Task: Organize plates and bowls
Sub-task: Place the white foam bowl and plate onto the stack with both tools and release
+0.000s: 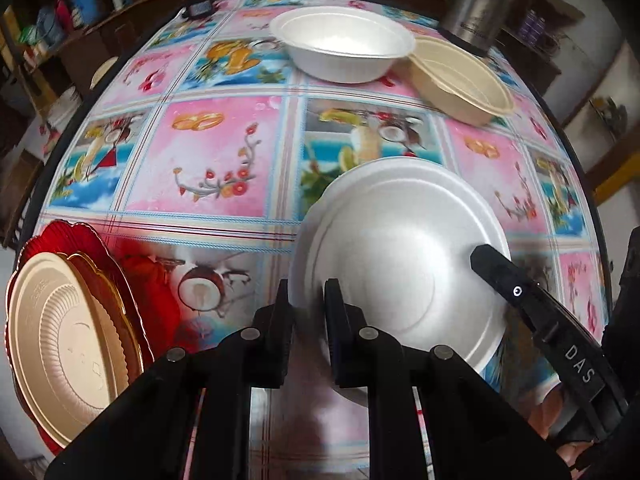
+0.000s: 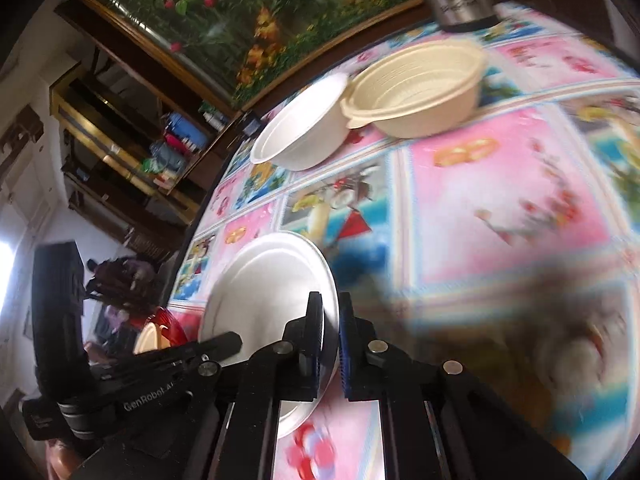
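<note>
A white foam plate hangs tilted over the flowered tablecloth, held from both sides. My left gripper is shut on its left rim. My right gripper is shut on the opposite rim of the plate; one of its fingers lies over the plate in the left wrist view. A white bowl and a cream bowl stand side by side, touching, at the far edge. At the near left, a cream plate rests on red scalloped plates.
A steel flask stands behind the cream bowl at the table's far right. A small black device sits at the far left edge. Shelves with bottles line the wall beyond the table. The table's left edge runs close to the plate stack.
</note>
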{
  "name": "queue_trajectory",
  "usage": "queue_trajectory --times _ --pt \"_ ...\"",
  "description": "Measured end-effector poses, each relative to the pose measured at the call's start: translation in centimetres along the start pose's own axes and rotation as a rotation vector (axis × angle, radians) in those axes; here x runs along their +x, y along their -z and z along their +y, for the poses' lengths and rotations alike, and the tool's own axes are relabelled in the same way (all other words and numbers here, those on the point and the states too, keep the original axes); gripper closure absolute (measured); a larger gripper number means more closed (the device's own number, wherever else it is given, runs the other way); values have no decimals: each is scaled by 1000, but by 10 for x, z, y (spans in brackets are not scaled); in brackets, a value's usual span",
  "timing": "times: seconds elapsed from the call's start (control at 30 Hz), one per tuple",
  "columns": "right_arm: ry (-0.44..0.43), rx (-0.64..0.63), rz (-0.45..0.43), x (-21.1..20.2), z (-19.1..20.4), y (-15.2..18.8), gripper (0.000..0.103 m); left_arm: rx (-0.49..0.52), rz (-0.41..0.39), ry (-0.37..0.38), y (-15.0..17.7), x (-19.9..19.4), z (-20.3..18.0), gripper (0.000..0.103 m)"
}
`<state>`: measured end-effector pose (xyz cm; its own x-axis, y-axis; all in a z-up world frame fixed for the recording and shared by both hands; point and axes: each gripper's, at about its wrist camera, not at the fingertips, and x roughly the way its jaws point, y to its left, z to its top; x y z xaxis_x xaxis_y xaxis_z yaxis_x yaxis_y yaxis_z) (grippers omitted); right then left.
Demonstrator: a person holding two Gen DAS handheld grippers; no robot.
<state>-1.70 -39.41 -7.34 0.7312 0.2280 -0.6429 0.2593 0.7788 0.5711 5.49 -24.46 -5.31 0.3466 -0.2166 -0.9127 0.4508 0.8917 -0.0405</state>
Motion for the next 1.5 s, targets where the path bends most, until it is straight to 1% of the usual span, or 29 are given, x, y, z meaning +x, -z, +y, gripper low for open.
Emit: queue_trajectory --times 0.1,0.17,0.27,0.37,0.43,0.6,0.7,0.77,0.83,0.9,1.07,1.13,1.17,1.23,1.3,1.33,1.37,1.4,1.43,1.47,1.5 --pt "38 25 -13 -17 -4 15 95 65 -19 1 13 -7 -11 89" --pt "67 24 -14 -27 -2 20 95 75 -41 19 20 -15 -10 89" --pt "60 4 -31 -44 10 20 96 46 -85 41 25 -35 6 88" --pt "35 -45 -55 -51 38 23 96 10 -142 34 28 -58 28 89" --pt "9 -85 -66 -51 61 23 96 -37 -177 33 32 -75 53 89" --pt "-66 -179 -77 -36 122 27 96 -142 -225 16 43 -95 111 89" --pt "-84 -243 -75 -18 157 35 96 -213 -240 -11 54 -100 146 89" --pt "-91 -284 -65 -5 177 45 96 -264 -239 -32 61 -97 170 89" --pt "-98 -320 -49 9 193 55 96 -296 -226 -43 66 -92 185 89" --pt "-93 -355 -31 26 206 66 96 -322 -198 -53 72 -82 199 89" --pt "-38 -406 6 57 218 86 94 -349 -147 -64 77 -62 213 89" --pt "-18 -421 17 66 217 92 93 -355 -131 -55 78 -56 213 89" --pt "-11 -429 18 67 217 95 91 -363 -127 -49 78 -55 215 88" --pt "-6 -448 2 66 217 98 91 -375 -144 -58 79 -58 217 88" --pt "-19 -470 -7 62 219 97 89 -384 -164 -62 81 -65 222 88" --pt "-25 -475 -32 56 218 94 87 -390 -171 -63 81 -67 223 88" --pt "-30 -475 -50 52 216 92 78 -397 -181 -69 81 -71 225 88" --pt "-37 -473 -71 47 214 88 69 -400 -196 -82 81 -75 226 86" --pt "-42 -467 -95 42 210 84 66 -401 -213 -98 80 -80 226 85" --pt "-38 -461 -126 36 204 79 64 -401 -224 -103 79 -82 228 78" --pt "-22 -455 -155 31 197 73 64 -393 -236 -120 78 -86 226 65"
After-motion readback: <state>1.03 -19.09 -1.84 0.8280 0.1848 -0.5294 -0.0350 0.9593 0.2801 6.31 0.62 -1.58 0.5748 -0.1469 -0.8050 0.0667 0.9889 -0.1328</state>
